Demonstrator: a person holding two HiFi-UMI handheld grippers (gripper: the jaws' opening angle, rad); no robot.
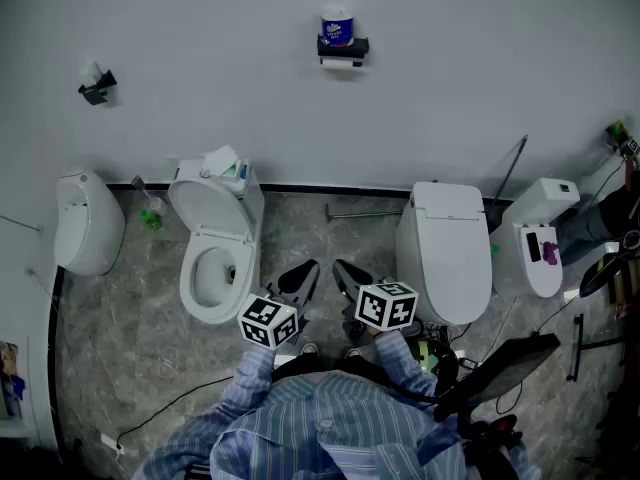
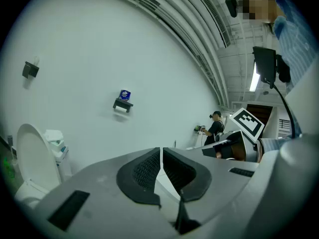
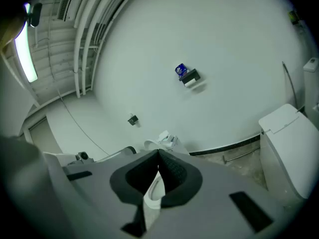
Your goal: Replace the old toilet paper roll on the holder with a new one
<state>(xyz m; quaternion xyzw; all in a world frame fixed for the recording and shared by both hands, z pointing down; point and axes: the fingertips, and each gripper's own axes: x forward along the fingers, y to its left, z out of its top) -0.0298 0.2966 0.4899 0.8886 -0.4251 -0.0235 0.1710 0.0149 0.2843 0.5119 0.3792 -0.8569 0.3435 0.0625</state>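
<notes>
Counting four toilets along the wall: rounded toilet, open toilet, closed toilet, far-right toilet. Two holders up there, centre holder and left holder. One blue-wrapped roll. Two tongs: left tongs, right tongs.

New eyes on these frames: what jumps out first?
A blue-wrapped paper roll sits atop the black wall-mounted holder, high on the white wall. Below, the shut, empty left tool and right tool point side by side between an open-lidded white ceramic toilet and a closed white toilet.
</notes>
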